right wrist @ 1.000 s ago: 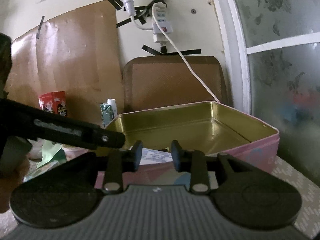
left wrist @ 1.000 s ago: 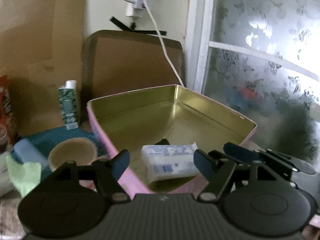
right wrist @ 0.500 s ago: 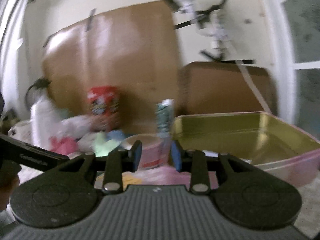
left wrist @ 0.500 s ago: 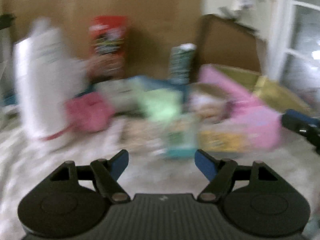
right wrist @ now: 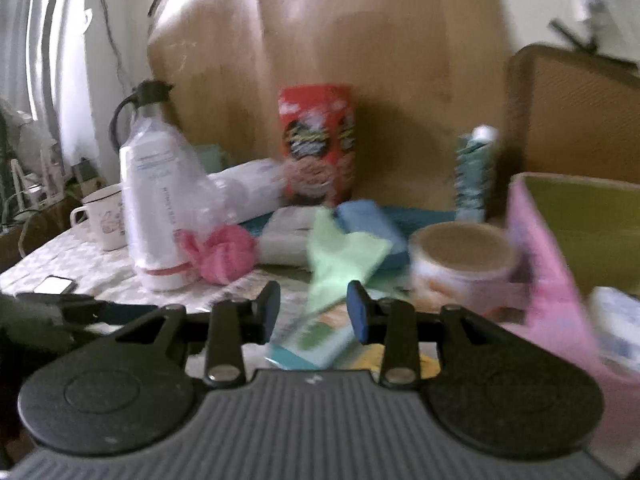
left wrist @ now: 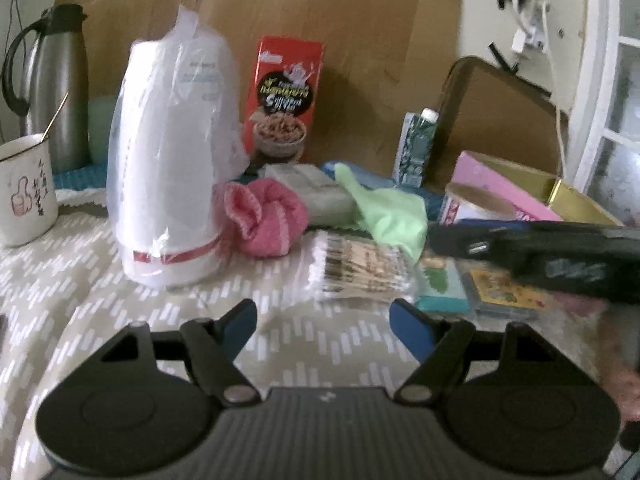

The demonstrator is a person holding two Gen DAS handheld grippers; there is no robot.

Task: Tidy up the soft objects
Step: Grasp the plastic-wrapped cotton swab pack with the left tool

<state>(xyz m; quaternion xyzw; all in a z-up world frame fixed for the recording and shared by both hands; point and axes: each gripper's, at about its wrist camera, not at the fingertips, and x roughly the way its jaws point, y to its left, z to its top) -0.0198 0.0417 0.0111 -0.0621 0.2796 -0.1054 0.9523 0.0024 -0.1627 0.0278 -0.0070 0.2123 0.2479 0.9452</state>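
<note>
The left gripper (left wrist: 323,322) is held with fingers spread wide and empty above the patterned surface (left wrist: 100,280), while the right gripper (right wrist: 313,312) is seen with fingers narrowly parted around nothing. Beyond them, a packet of cotton swabs (left wrist: 360,268) is laid just before a pink rolled cloth (left wrist: 264,216) and a green cloth (left wrist: 388,212). Farther right, a pink tin (right wrist: 560,292) is set with a white tissue pack (right wrist: 618,320) inside.

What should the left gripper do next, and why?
Probably ease the left gripper forward and a little left toward the pink towel. Its fingers are open and empty, the rolled towel lies loose on the tablecloth just ahead, and the pink tin sits open to the right.
</note>
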